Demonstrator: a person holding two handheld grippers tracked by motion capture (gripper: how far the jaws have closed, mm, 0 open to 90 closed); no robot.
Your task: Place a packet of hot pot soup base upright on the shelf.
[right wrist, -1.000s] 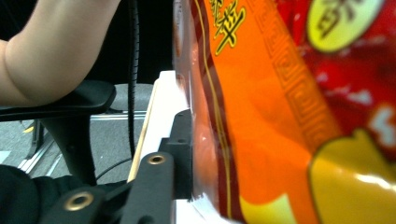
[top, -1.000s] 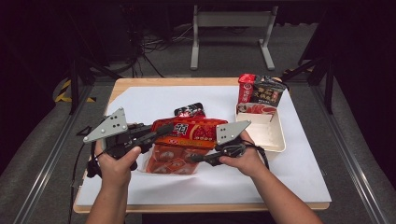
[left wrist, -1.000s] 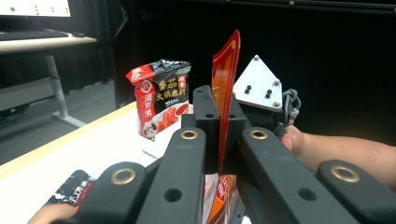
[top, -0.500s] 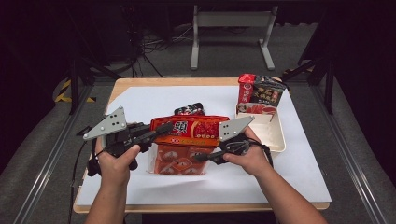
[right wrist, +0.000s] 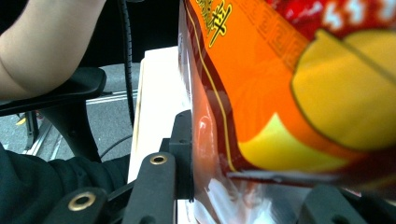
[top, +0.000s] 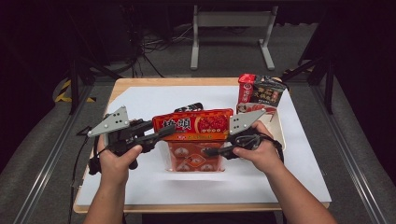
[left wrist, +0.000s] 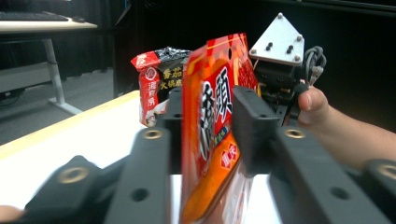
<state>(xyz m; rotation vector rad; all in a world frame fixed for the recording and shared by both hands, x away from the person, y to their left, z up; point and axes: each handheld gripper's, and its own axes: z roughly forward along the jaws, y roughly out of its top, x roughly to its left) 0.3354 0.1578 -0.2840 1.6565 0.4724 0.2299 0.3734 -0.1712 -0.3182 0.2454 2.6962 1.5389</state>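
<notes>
A red and orange snack bag [top: 194, 126] hangs upright over the middle of the white sheet, its clear lower half showing red pieces. My left gripper [top: 169, 130] is shut on the bag's left end; in the left gripper view its fingers [left wrist: 175, 109] press both faces of the bag [left wrist: 205, 186]. From the right, my right gripper [top: 208, 151] is shut on the bag's lower part. In the right gripper view the bag [right wrist: 280, 93] passes between the jaws of the right gripper [right wrist: 254, 186], and its left finger [right wrist: 183, 154] lies against the film.
Instant noodle packets [top: 261, 91] stand at the back right over a cream tray [top: 281, 128]. A small dark packet [top: 189, 108] lies behind the bag. A white sheet [top: 140, 100] covers the wooden table [top: 116, 84]. Beyond the bag are the other hand [left wrist: 322, 105] and noodle packets [left wrist: 156, 79].
The bag has come up from lying flat to hanging upright between both grippers, its top edge now higher. Both hands shifted slightly with it.
</notes>
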